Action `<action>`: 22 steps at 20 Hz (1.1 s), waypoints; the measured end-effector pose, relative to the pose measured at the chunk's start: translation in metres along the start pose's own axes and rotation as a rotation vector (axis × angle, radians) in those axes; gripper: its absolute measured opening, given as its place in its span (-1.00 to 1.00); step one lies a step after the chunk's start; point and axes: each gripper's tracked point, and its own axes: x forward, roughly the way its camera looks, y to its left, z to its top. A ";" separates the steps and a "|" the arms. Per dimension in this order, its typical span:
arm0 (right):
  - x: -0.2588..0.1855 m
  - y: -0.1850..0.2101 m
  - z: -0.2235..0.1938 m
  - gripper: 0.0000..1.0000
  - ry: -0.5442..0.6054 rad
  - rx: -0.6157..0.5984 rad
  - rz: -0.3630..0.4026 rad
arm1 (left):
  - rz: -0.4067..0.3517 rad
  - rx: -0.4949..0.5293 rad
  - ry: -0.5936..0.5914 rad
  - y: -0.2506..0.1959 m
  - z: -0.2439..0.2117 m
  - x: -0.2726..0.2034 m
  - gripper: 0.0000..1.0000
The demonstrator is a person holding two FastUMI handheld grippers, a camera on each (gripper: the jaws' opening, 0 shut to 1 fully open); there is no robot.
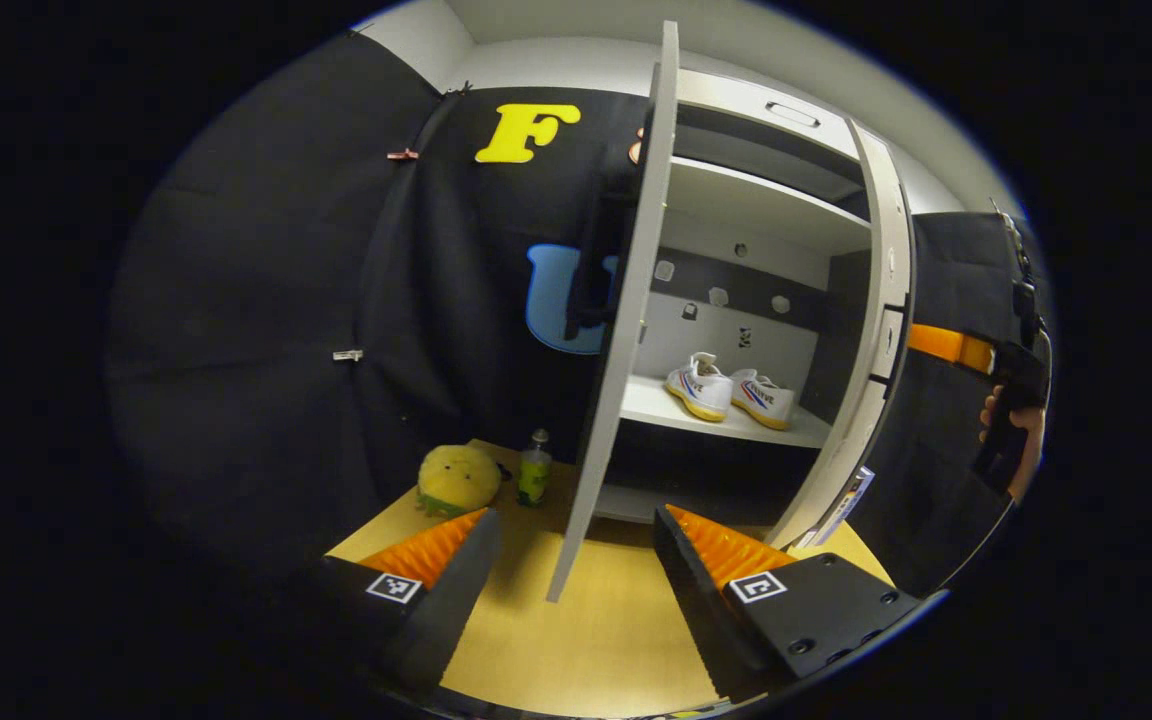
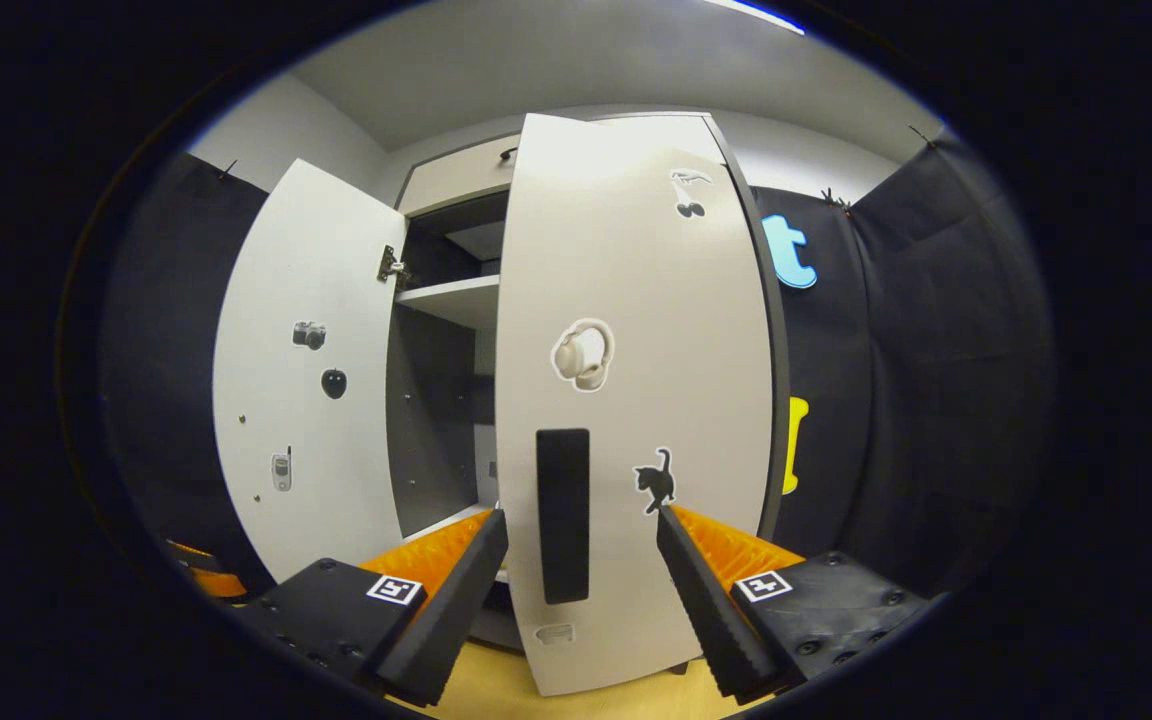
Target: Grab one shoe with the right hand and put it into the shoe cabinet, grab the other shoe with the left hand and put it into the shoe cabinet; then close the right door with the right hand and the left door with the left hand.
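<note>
right tongs [image 2: 581, 550] wide open, empty, straddling the dark handle [image 2: 563, 515] of the right door [image 2: 636, 400], door face square ahead and part-swung | left tongs [image 1: 576, 565] wide open, empty, edge of left door [image 1: 626, 330] upright between fingers | both shoes [image 1: 726, 390] side by side on cabinet shelf [image 1: 656, 405], beyond.

Cabinet shelf [image 1: 656, 405], light-coloured, mid-height inside the cupboard: 2 white shoes side by side, touching, left shoe [image 1: 700, 386] and right shoe [image 1: 764, 397], toes toward the near edge. Wooden floor [image 1: 576, 640] below: yellow plush toy [image 1: 458, 479] far left, small green bottle [image 1: 534, 468] upright just right of it, near the wall.
</note>
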 end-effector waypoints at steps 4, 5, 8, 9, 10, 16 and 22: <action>-0.028 0.011 -0.021 0.95 0.036 0.004 -0.021 | 0.073 0.024 -0.050 0.043 0.026 0.007 0.91; -0.033 0.014 -0.031 0.95 0.058 0.006 -0.026 | 0.086 0.028 -0.062 0.052 0.035 0.010 0.91; -0.047 0.021 -0.061 0.95 0.147 0.051 -0.048 | 0.103 0.039 -0.100 0.070 0.065 0.028 0.90; -0.052 0.021 -0.067 0.95 0.163 0.063 -0.059 | 0.111 0.038 -0.109 0.076 0.075 0.035 0.90; -0.058 0.022 -0.073 0.95 0.175 0.071 -0.067 | 0.115 0.036 -0.118 0.080 0.085 0.041 0.90; -0.093 0.027 -0.107 0.97 0.235 0.099 -0.107 | 0.018 0.050 -0.184 0.079 0.152 0.083 0.90; -0.123 0.027 -0.128 0.97 0.282 0.097 -0.137 | -0.099 0.155 -0.197 0.064 0.186 0.117 0.90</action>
